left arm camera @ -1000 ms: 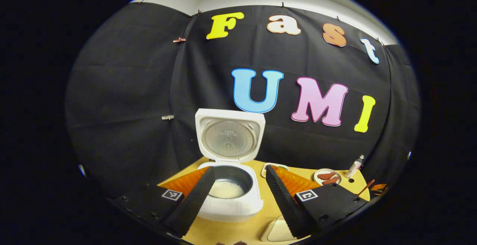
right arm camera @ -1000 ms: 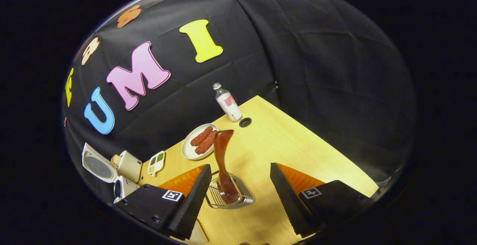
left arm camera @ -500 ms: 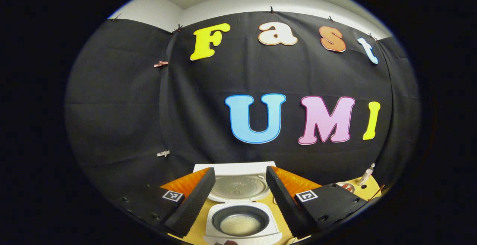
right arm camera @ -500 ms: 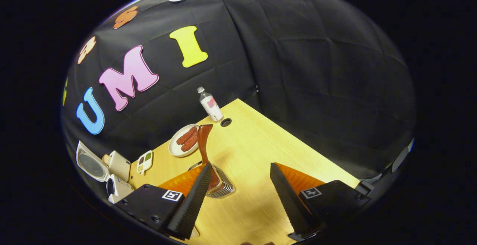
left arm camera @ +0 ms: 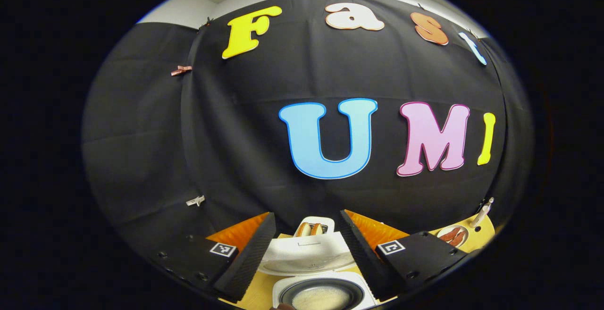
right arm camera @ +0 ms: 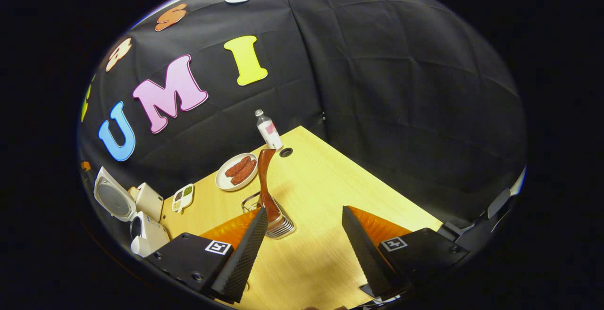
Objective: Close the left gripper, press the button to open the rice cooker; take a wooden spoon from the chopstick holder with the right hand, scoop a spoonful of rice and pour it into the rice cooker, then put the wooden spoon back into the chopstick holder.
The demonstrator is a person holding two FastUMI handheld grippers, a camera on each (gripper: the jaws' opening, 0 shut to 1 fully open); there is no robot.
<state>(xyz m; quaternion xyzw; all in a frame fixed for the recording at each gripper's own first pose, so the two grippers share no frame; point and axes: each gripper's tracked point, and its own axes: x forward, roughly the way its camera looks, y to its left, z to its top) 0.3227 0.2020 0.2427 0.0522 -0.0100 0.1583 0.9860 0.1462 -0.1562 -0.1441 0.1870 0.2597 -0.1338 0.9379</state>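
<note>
now released, the right gripper (right arm camera: 302, 248) has drawn back from the wooden spoon (right arm camera: 265, 182) standing ahead-left in the chopstick holder (right arm camera: 278, 222); task near complete.

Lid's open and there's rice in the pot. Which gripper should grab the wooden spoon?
Right. The right gripper is open near the wooden spoon standing in the chopstick holder; the left gripper hangs over the rice cooker.

Wooden table (right arm camera: 325, 192) carries rice cooker (right arm camera: 146, 237), chopstick holder (right arm camera: 276, 222), plate (right arm camera: 233, 178), bottle (right arm camera: 268, 128).

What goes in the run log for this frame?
rice cooker: lid open, rice inside | wooden spoon: in chopstick holder | left gripper: open | right gripper: open
</note>
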